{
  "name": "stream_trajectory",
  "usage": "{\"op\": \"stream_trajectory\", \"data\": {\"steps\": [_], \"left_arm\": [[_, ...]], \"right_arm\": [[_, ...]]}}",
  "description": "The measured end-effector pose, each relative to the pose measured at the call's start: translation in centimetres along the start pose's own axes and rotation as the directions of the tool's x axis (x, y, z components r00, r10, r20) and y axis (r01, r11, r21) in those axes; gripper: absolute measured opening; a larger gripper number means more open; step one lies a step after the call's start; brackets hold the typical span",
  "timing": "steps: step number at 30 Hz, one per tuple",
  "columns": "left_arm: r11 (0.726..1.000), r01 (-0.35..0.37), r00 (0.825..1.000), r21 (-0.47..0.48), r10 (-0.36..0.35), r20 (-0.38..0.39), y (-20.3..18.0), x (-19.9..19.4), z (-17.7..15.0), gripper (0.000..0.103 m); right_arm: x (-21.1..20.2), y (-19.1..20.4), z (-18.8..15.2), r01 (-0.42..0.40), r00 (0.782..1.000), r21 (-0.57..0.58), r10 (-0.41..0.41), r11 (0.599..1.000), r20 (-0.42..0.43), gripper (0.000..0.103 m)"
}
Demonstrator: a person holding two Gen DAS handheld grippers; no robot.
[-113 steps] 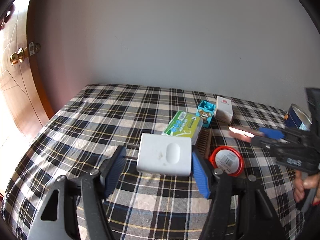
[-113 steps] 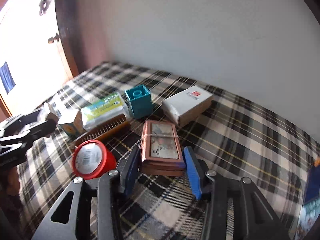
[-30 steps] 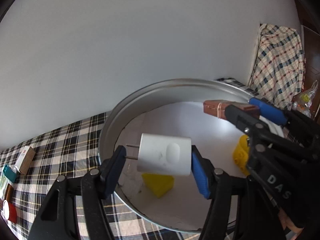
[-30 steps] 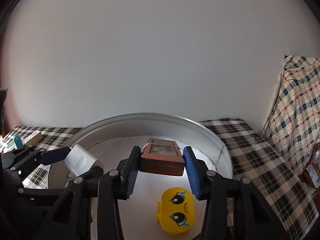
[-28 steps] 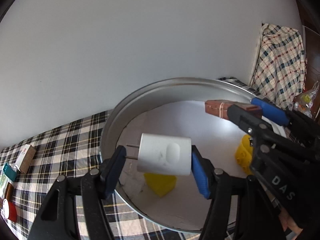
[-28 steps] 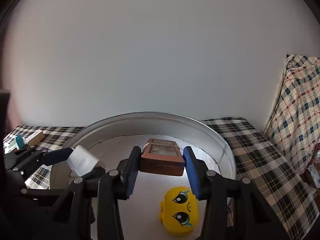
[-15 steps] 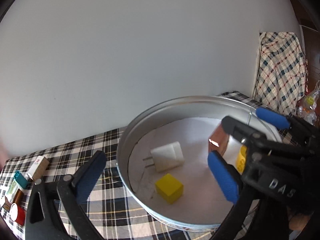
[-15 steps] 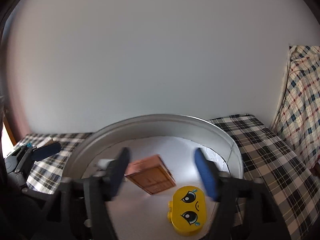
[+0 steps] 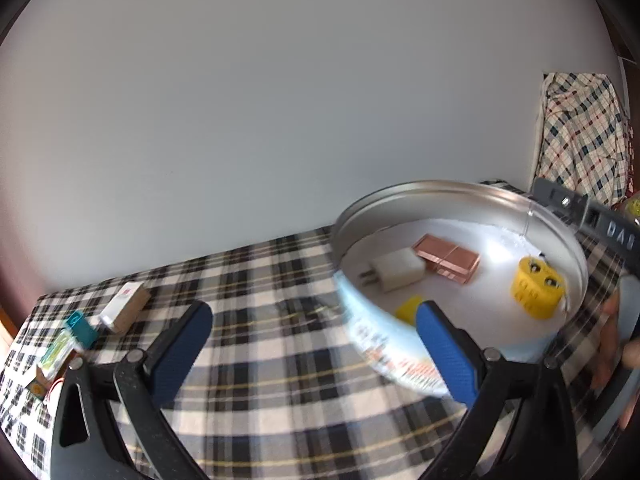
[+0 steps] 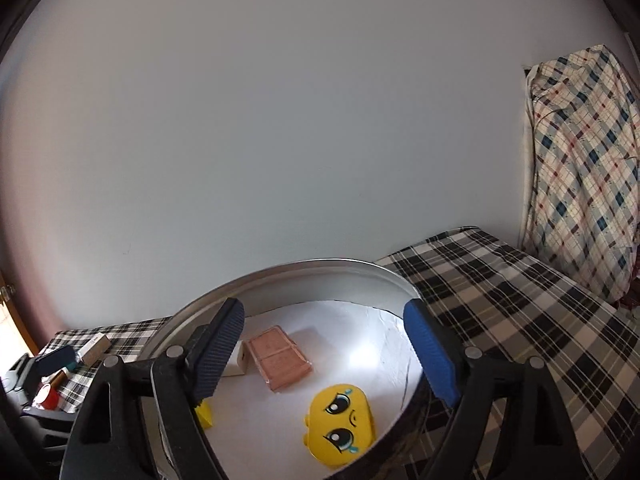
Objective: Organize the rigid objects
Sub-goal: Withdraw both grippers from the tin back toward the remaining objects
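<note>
A round metal tin holds a white charger plug, a brown flat box, a yellow face toy and a small yellow block. My left gripper is open and empty, over the plaid cloth left of the tin. My right gripper is open and empty above the tin. The charger is partly hidden behind the right gripper's left finger.
On the plaid cloth at far left lie a white carton, a teal block, a green box and a red lid. A plaid fabric hangs at right. A white wall is behind.
Both grippers opened and dropped the charger and the brown box into the tin. Since then the left gripper swung left, away from the tin, and the right gripper pulled back and up.
</note>
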State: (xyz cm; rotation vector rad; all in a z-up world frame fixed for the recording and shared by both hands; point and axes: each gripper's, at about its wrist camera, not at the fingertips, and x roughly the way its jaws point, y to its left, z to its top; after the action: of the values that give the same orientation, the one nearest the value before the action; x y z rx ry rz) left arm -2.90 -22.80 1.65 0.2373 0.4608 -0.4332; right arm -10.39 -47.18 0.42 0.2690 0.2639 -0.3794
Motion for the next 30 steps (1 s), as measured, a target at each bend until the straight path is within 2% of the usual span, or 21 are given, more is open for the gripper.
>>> {"op": "stream_trajectory", "data": {"steps": [5,9,14,16,21,30], "left_arm": [[0.998,-0.058,0.998,-0.005,0.058,-0.013,2.9,-0.8,-1.6,0.103],[0.997,-0.081,0.997,0.012,0.081,-0.019,4.8,-1.3,-2.8,0.103],[0.993,-0.109,0.994,0.035,0.109,-0.001,7.6,-2.4,-4.1,0.103],[0.992,-0.121,0.993,0.031,0.122,-0.004,9.1,-2.5,-4.5,0.103],[0.989,-0.144,0.989,0.004,0.145,-0.030,12.3,-2.6,-5.1,0.103],[0.982,-0.186,0.982,0.001,0.186,-0.027,16.5,-3.5,-5.9,0.103]], "right_arm": [[-2.1,0.4,-0.3,0.072,0.996,0.010,-0.072,0.997,0.058,0.084],[-3.6,0.9,-0.8,0.094,0.991,0.079,-0.101,0.992,0.088,0.084],[-4.8,3.5,-1.8,0.126,0.988,-0.004,-0.125,0.992,0.094,0.084],[-5.2,4.9,-2.3,0.106,0.992,-0.041,-0.102,0.994,0.073,0.084],[-6.7,8.8,-3.8,0.051,0.996,-0.118,-0.041,0.992,0.084,0.084],[-6.0,16.3,-6.0,-0.108,0.994,-0.152,0.109,0.982,0.000,0.084]]}}
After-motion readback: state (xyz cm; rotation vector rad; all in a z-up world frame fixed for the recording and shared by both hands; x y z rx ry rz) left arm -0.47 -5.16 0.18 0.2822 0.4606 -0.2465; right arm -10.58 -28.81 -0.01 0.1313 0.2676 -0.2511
